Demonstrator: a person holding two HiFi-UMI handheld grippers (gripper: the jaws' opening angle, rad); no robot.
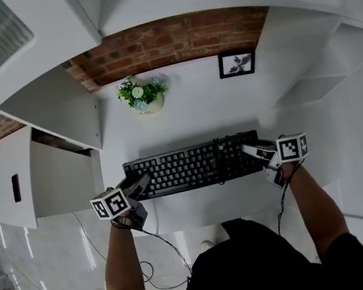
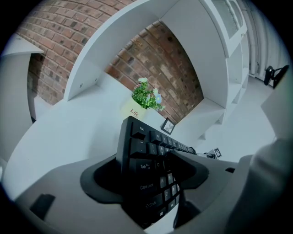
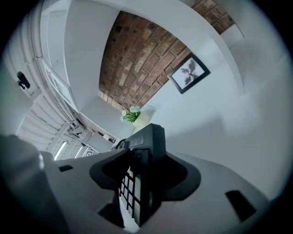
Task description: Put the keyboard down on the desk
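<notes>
Two claws clamp my keyboard (image 1: 192,165) above the surface (image 1: 188,105). I've the left claw (image 1: 139,183) on its left end, right claw (image 1: 252,151) opposite.

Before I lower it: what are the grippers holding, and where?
Both hold the keyboard: the left gripper clamps its left end, the right gripper its right end.

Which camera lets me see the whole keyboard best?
The head view: it shows the whole keyboard, with the left gripper and the right gripper shut on its ends. The left gripper view shows only the Esc and Tab end, and the right gripper view only the number-pad end.
</notes>
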